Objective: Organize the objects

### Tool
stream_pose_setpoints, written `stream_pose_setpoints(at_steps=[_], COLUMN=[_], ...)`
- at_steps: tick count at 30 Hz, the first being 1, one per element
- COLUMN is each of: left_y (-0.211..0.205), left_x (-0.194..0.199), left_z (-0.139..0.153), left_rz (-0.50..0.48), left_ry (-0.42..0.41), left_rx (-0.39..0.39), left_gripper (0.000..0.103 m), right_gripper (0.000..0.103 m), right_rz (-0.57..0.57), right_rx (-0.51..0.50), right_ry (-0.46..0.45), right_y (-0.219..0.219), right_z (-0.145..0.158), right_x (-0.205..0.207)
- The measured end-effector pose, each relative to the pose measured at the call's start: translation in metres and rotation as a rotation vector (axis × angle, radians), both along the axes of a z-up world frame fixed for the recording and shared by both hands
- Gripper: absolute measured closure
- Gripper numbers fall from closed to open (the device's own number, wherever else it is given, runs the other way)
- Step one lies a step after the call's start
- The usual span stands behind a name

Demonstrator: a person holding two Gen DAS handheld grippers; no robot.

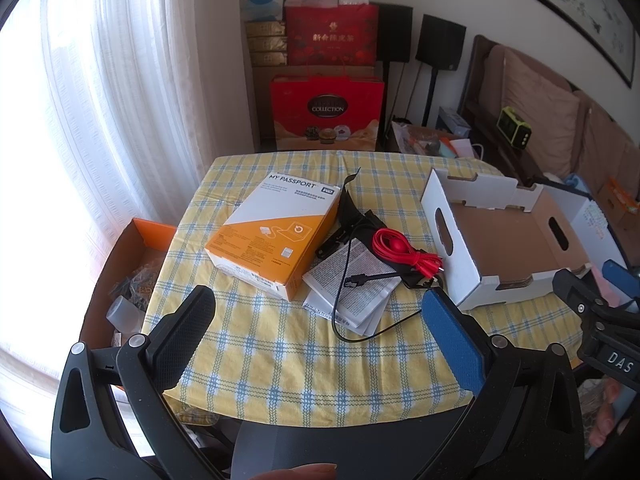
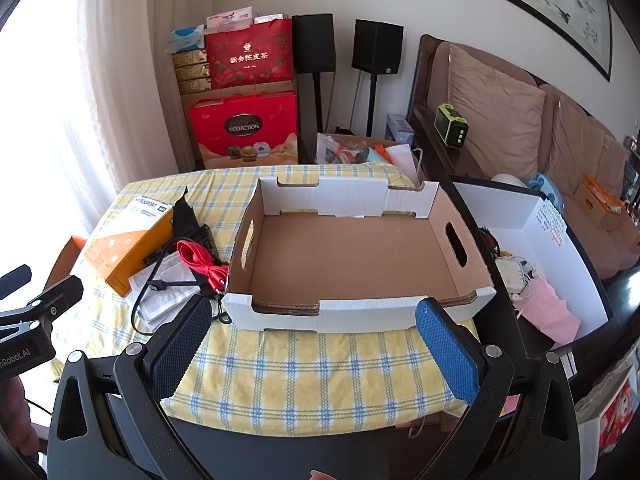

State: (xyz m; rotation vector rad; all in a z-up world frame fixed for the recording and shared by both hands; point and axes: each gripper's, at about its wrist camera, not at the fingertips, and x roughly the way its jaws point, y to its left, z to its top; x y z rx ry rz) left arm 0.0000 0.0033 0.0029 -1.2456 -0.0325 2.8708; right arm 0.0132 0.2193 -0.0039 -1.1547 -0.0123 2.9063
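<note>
Your left gripper (image 1: 318, 322) and right gripper (image 2: 314, 338) match: matte black speckled arms with teardrop cutouts and silver round screws. Each carries one black textured pad and one blue textured pad (image 2: 446, 346). White lettering reads "DAS" on one body and "nRobot.AI" on the other.

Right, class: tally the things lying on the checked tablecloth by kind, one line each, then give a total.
Boxes: 2, the orange and white box and the empty cardboard tray
Cables: 2, the red cable and the black cable
Paper leaflets: 1 stack
Black plastic insert: 1
Total: 6
</note>
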Motion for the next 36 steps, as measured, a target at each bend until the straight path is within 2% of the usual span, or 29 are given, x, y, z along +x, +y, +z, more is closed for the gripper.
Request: stream_pose_setpoints(at_steps=[19, 36], left_y=[0.002, 0.004], left_x=[0.000, -0.009], left_z=[0.000, -0.006], left_rz=[-0.002, -0.027], left_ry=[-0.001, -0.007], left_rx=[-0.001, -0.003], left_gripper=[0.000, 0.000], right_gripper=[0.000, 0.000], right_rz=[-0.001, -0.015], right_rx=[0.001, 0.012], right_ry=[-0.002, -0.014], right_y=[0.000, 0.012], right_z=[0.001, -0.011], right_x=[0.000, -0.010])
